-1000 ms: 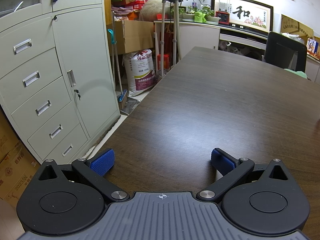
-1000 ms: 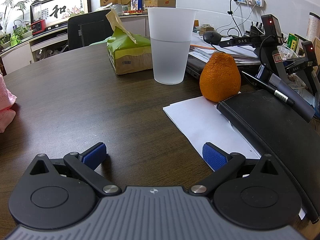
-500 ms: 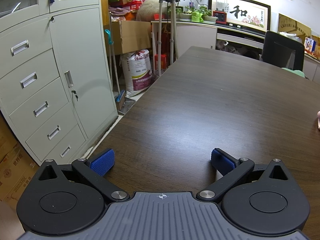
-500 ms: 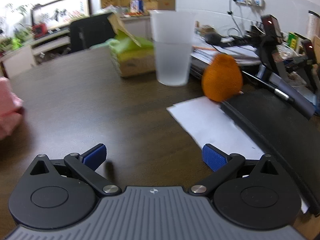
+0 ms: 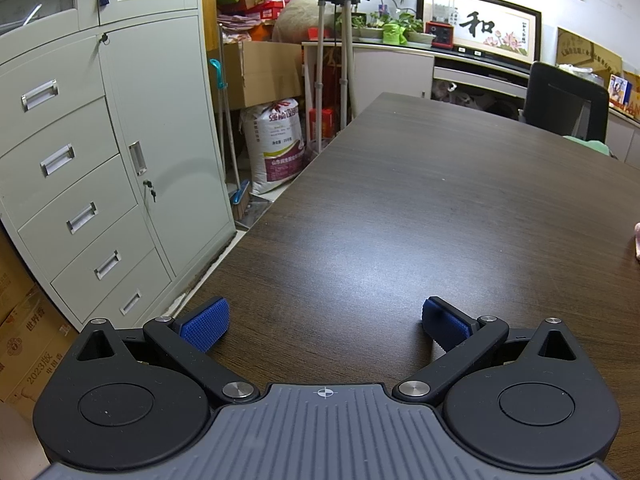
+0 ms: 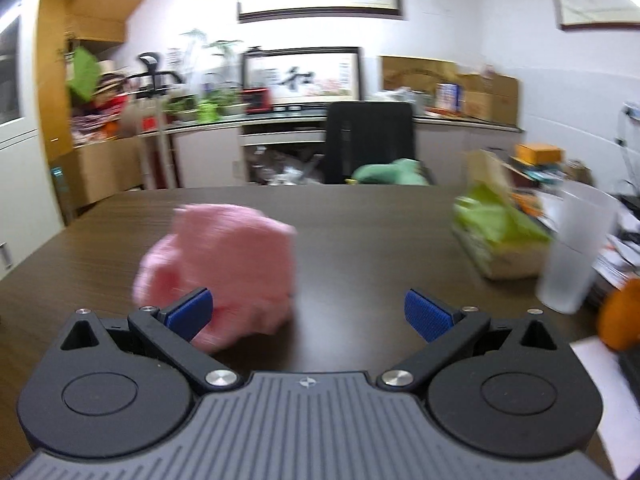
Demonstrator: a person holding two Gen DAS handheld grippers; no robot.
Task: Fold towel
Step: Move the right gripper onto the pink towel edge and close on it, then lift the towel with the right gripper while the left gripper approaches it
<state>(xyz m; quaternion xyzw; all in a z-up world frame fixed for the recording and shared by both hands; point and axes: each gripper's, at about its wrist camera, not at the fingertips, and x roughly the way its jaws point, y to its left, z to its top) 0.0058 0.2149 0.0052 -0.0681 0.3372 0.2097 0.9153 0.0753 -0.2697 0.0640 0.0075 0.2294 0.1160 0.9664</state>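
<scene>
Facing the crumpled pink towel (image 6: pixel 224 264) on the table (image 6: pixel 360 232), the right gripper (image 6: pixel 308 312) and left gripper (image 5: pixel 324 326) (both spread wide, empty) risk pinching 2 bunched layers together.

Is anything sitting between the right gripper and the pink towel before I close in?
Nothing visible does. The crumpled pink towel lies on the dark wooden table just ahead of the open right gripper, toward its left finger. The translucent plastic cup and green tissue box stand off right.
</scene>
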